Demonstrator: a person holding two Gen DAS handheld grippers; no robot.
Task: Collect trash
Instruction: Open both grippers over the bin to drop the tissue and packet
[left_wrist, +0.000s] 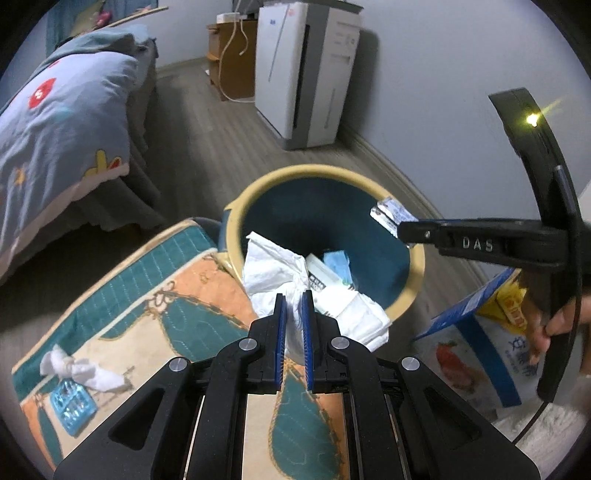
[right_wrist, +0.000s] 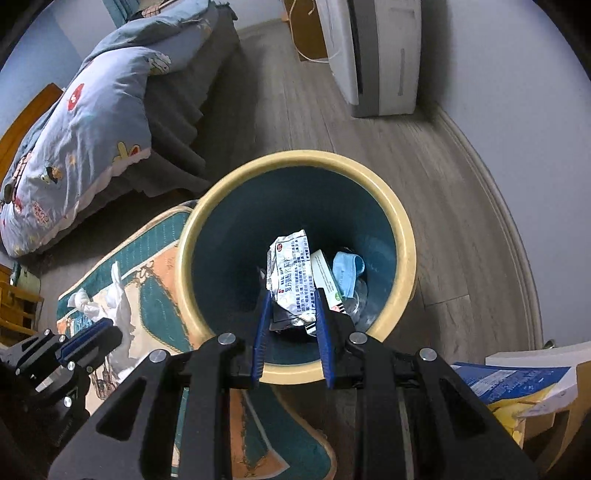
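A round bin (left_wrist: 413, 284) with a cream rim and dark teal inside stands on the floor; in the right wrist view (right_wrist: 406, 236) I look down into it. My left gripper (left_wrist: 294, 295) is shut on a crumpled white plastic bag (left_wrist: 273, 266) at the bin's near rim. My right gripper (right_wrist: 291, 291) is shut on a silver printed foil packet (right_wrist: 291, 269) over the bin's mouth; the packet (left_wrist: 389, 214) also shows in the left wrist view. A white box (right_wrist: 325, 273) and a blue mask (right_wrist: 347, 269) lie in the bin.
A patterned green and orange rug (left_wrist: 155, 295) lies left of the bin, with crumpled tissue (left_wrist: 81, 369) and a blue blister pack (left_wrist: 72, 406) on it. A bed (left_wrist: 62, 122) is at the left, a white appliance (left_wrist: 306, 74) at the far wall, a printed carton (left_wrist: 476, 350) at the right.
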